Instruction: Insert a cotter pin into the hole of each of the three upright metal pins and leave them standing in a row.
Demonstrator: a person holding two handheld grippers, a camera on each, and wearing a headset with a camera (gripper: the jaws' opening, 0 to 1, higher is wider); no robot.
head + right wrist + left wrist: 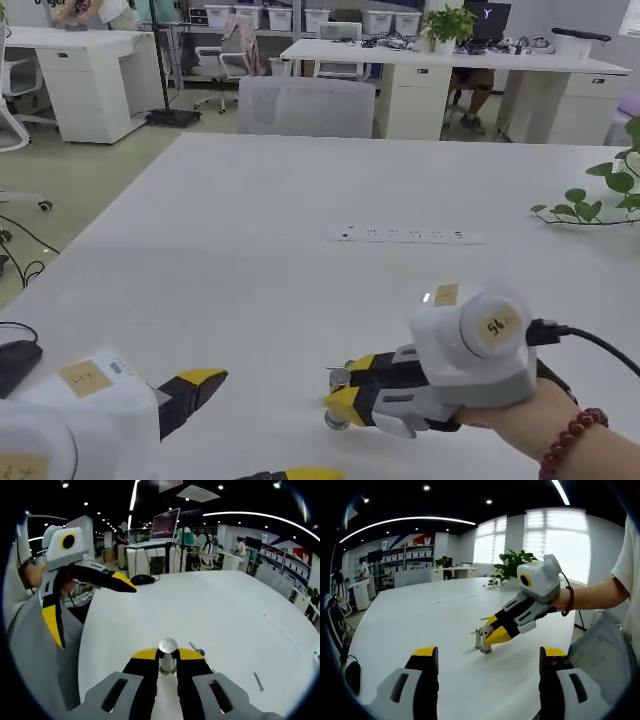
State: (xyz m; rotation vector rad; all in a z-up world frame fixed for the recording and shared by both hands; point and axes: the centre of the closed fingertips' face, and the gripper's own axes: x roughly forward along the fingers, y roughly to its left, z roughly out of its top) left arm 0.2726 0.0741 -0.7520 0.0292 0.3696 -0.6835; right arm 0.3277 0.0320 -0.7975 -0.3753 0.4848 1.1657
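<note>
My right claw (345,388) sits low over the near part of the white table (300,200). Its yellow-tipped jaws are pinched on an upright metal pin (168,656), which stands on the tabletop between them with its round head just above the tips. In the left gripper view a second pin (478,637) stands upright just beside the held one; I cannot tell whether the two touch. In the right gripper view a cotter pin (192,646) lies flat on the table just past the jaws, and another small thin piece (257,681) lies well off to one side of it; it is too small for me to name. My left claw (489,655) hangs over the near edge of the table with its jaws spread wide and nothing between them, pointing toward the pins but well apart from them. Farther along the table lies a flat white power strip (405,235). A black mouse (15,362) rests at the left edge, and a leafy plant (600,195) trails in from the right.
</note>
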